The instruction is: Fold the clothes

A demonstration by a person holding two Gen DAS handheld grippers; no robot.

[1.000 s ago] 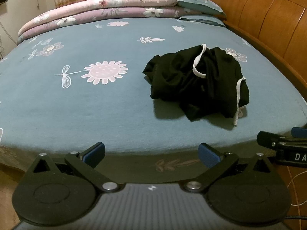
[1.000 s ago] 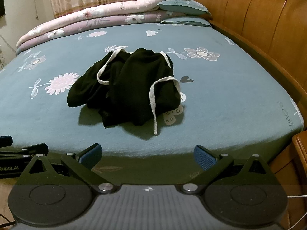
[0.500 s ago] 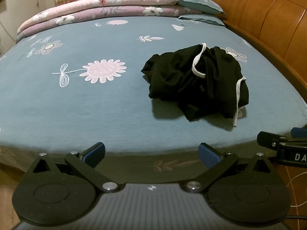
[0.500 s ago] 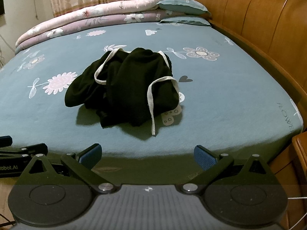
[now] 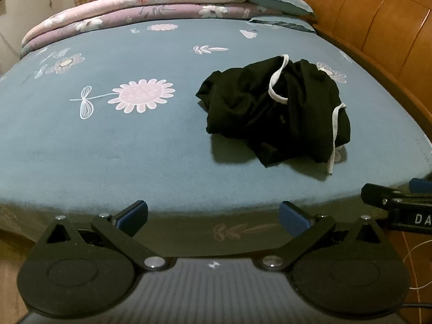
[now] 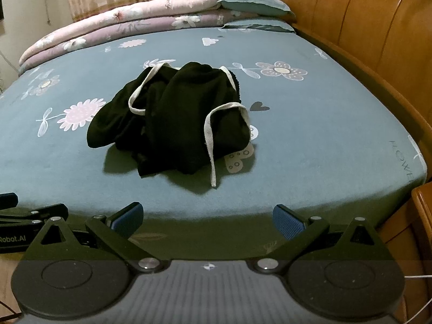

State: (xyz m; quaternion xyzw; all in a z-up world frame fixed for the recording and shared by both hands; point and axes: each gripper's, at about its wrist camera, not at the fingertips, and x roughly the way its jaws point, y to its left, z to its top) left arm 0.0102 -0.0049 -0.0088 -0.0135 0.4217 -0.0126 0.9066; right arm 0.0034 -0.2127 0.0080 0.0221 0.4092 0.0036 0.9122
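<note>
A crumpled black garment [image 5: 275, 113] with white trim lies in a heap on the blue flowered bed sheet [image 5: 108, 140]; the right wrist view has the black garment [image 6: 172, 118] near the middle. My left gripper [image 5: 213, 217] hangs open at the bed's near edge, well short of the garment, with nothing between its blue pads. My right gripper [image 6: 208, 220] is likewise open and empty at the near edge, in front of the heap. Each gripper shows at the side of the other's view: the right gripper [image 5: 399, 205] and the left gripper [image 6: 27, 216].
Folded pink and purple quilts [image 6: 140, 24] and teal pillows [image 6: 253, 5] lie along the far end of the bed. A wooden headboard [image 6: 364, 19] rises on the right. A wooden stand's corner [image 6: 424, 202] is at the lower right.
Both grippers have edged slightly closer to the bed, and the garment sits a bit lower in each view. The garment itself has not moved.
</note>
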